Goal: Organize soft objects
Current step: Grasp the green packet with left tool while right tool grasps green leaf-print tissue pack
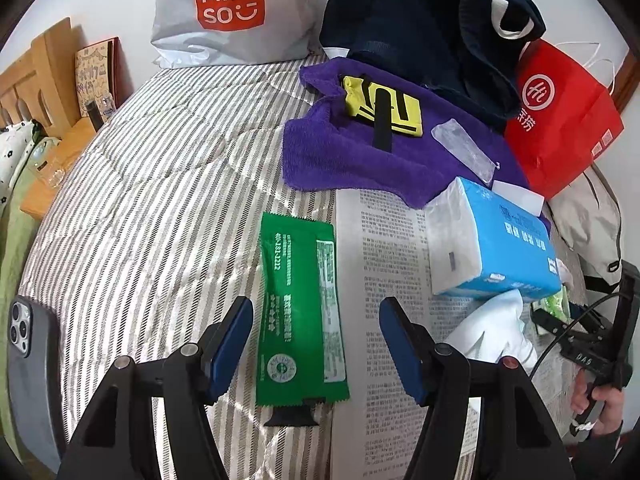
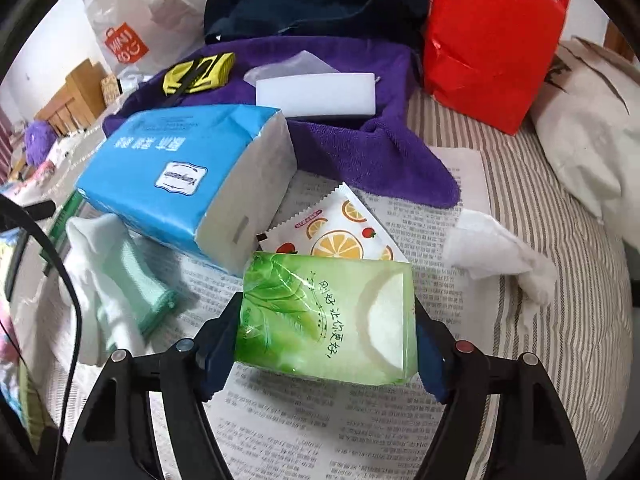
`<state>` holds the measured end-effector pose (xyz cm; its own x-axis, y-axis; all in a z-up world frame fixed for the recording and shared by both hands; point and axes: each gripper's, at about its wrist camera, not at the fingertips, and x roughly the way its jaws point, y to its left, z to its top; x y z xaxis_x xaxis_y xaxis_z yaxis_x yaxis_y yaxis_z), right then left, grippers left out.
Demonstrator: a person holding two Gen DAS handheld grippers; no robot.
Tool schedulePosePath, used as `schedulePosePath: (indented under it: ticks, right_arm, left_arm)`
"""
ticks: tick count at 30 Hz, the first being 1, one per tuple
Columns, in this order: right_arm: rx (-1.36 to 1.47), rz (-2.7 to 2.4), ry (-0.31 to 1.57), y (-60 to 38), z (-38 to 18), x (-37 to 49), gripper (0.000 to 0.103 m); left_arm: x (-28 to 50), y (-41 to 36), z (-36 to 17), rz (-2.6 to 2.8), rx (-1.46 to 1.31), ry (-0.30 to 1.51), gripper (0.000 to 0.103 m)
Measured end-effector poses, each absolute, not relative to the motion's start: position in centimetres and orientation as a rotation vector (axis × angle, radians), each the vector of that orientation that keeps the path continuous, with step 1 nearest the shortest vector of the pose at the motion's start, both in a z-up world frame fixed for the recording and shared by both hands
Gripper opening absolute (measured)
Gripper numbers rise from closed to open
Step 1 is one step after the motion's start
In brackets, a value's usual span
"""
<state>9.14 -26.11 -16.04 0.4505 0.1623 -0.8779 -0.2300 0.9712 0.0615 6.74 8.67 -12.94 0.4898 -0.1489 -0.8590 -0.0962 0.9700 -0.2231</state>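
In the left wrist view my left gripper [image 1: 316, 344] is open over a flat green sachet [image 1: 300, 308] that lies on the striped bed between the jaws. A blue tissue pack [image 1: 504, 244] and white socks [image 1: 496, 328] lie to its right. In the right wrist view my right gripper [image 2: 326, 320] is shut on a small green tissue pack [image 2: 328, 316], both pads pressing its sides. Behind it lie an orange-print sachet [image 2: 340, 232], the blue tissue pack [image 2: 180, 176], a white sponge [image 2: 316, 94] on a purple towel [image 2: 360, 140], and a white-and-mint sock [image 2: 120, 280].
A newspaper [image 1: 388, 280] covers the bed's middle. A red paper bag [image 1: 560, 120], a white Miniso bag [image 1: 228, 12] and dark clothing [image 1: 420, 20] stand at the back. A phone [image 1: 28, 364] lies at the left. A crumpled tissue [image 2: 504, 256] lies right.
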Motion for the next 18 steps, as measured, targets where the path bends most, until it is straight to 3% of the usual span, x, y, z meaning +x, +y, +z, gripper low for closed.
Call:
schedulePosePath:
  ticks: [16,18]
  right_arm:
    - [0.052,0.264,1.065,-27.9,-13.6,6.5,0.074]
    - [0.05,0.272,1.067,-27.6,-13.5,6.3,0.074]
  left_arm:
    - [6.7,7.8,-15.7,0.035,-0.117,1.065,0.067]
    - [6.9,7.2,-15.8,0.041,-0.079,1.067,0.062]
